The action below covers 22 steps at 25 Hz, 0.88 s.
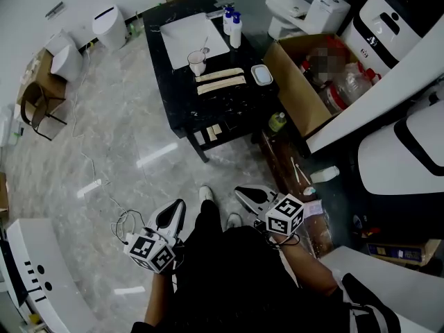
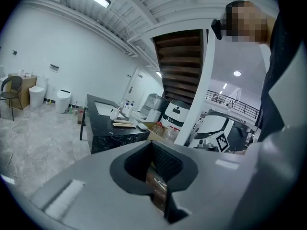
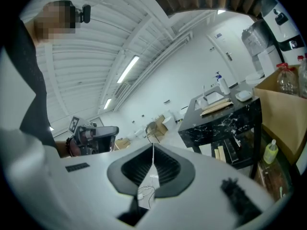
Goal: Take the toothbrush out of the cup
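Head view looks down on a person standing on the pale marble floor [image 1: 125, 123], a gripper in each hand, both held low and close to the body. The left gripper [image 1: 177, 210] and right gripper [image 1: 244, 194] point forward, well apart from the black tabletop [image 1: 208, 106] ahead.

On that tabletop stands the white cup [image 1: 197, 63], with the toothbrush [image 1: 204, 49] leaning out of it, still inside. The cup sits at the near edge of a white mat [image 1: 191, 37], just beside two pale flat strips [image 1: 220, 80]. Two white bottles [image 1: 232, 23] stand at the far right corner, and a small white dish [image 1: 261, 75] lies at the right edge. An open cardboard box [image 1: 295, 82] sits on the floor to the right.

In the left gripper view, the fingers [image 2: 168, 164] are pressed together at the tips with nothing between them. In the right gripper view, the fingers [image 3: 139, 166] likewise meet at the tips, empty.
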Each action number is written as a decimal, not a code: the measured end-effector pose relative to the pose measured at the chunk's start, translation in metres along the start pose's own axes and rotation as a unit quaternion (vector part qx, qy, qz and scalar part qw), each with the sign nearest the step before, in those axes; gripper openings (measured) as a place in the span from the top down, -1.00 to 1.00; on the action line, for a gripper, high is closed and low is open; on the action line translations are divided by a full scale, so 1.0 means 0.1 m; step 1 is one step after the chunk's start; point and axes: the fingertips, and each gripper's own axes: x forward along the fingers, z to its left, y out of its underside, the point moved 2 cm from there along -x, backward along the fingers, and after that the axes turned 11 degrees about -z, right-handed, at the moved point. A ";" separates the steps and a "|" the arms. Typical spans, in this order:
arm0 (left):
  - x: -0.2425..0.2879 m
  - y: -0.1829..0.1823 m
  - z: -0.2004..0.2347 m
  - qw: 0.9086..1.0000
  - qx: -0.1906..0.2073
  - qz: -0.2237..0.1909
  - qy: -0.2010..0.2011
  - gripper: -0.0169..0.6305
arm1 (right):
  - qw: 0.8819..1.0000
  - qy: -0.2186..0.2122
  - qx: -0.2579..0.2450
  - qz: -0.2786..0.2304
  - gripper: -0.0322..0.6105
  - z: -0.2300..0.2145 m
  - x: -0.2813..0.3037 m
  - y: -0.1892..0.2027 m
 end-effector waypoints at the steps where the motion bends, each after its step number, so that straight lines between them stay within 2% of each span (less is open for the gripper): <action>1: 0.02 0.00 0.03 1.000 0.000 -0.001 0.002 0.92 | 1.000 0.000 0.000 0.000 0.85 0.00 0.02 -0.01; 6: 0.16 0.00 0.18 1.000 -0.006 0.001 0.010 0.92 | 1.000 0.006 -0.006 0.005 0.85 -0.04 0.10 -0.07; 12: 0.39 -0.17 0.42 1.000 -0.008 -0.005 0.023 0.92 | 1.000 0.009 -0.006 0.014 0.85 -0.13 0.31 -0.15; 22: 0.73 -0.43 1.10 0.999 -0.022 -0.001 0.032 0.92 | 0.999 0.028 -0.005 0.019 0.85 -0.36 0.94 -0.36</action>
